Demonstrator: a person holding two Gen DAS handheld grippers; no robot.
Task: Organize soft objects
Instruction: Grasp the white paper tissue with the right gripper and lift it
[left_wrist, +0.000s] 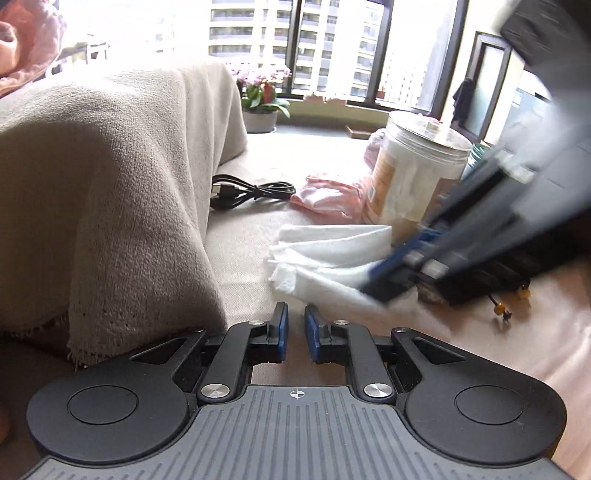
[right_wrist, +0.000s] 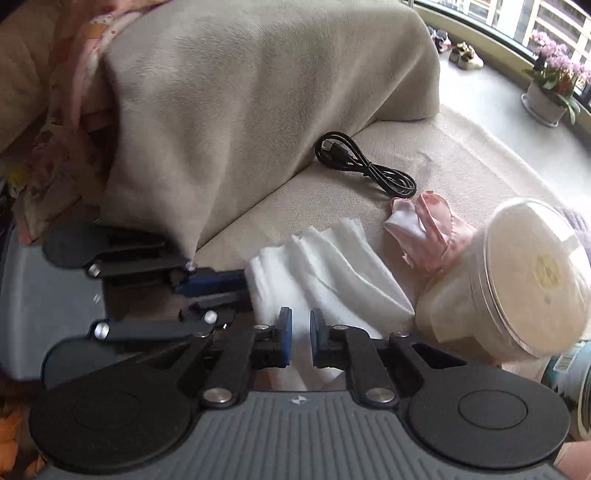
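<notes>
— What's furthest left?
— The beige blanket (right_wrist: 240, 110). At its foot the left claw (left_wrist: 295, 314) is nearly closed on nothing, its tips at the white cloth's (right_wrist: 332, 266) edge.
— And the cloth?
— It lies folded on the cushion, below the black cable (right_wrist: 365, 168). The right claw (right_wrist: 301, 325) pinches it. The pink cloth (right_wrist: 432, 229) and clear jar (right_wrist: 517, 280) are further right.
</notes>
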